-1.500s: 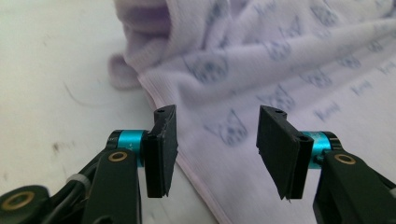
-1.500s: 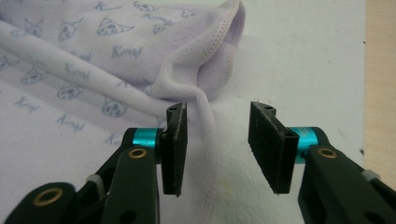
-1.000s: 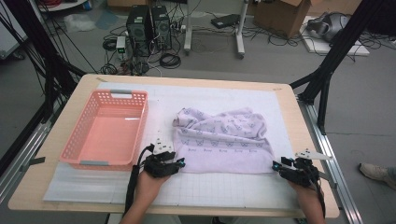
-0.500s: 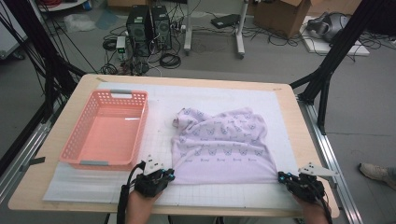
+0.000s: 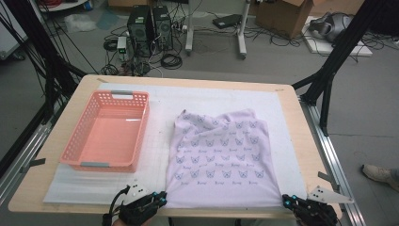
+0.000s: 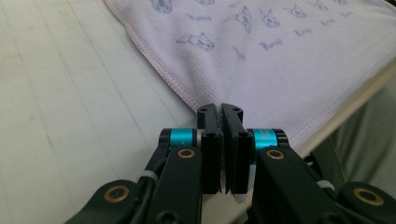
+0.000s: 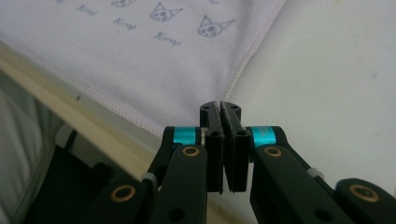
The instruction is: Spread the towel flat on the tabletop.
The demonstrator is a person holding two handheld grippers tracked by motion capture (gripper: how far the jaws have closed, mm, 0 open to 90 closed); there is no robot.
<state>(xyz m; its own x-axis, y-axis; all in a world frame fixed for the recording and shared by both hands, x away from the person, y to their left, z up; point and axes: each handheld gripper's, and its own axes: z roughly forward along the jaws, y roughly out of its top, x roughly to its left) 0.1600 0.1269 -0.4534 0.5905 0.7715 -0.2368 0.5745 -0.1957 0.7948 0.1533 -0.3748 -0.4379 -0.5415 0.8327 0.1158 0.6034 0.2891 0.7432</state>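
The lilac cloth (image 5: 221, 155) lies spread flat on the white mat (image 5: 160, 117), right of the pink basket (image 5: 106, 134); the left gripper (image 5: 160, 197) pinches its near left corner, the right gripper (image 5: 288, 199) its near right corner, both jaws clamped tight on the hem at the table's front edge.

The lilac cloth (image 7: 140, 42) bears an illegible script word.
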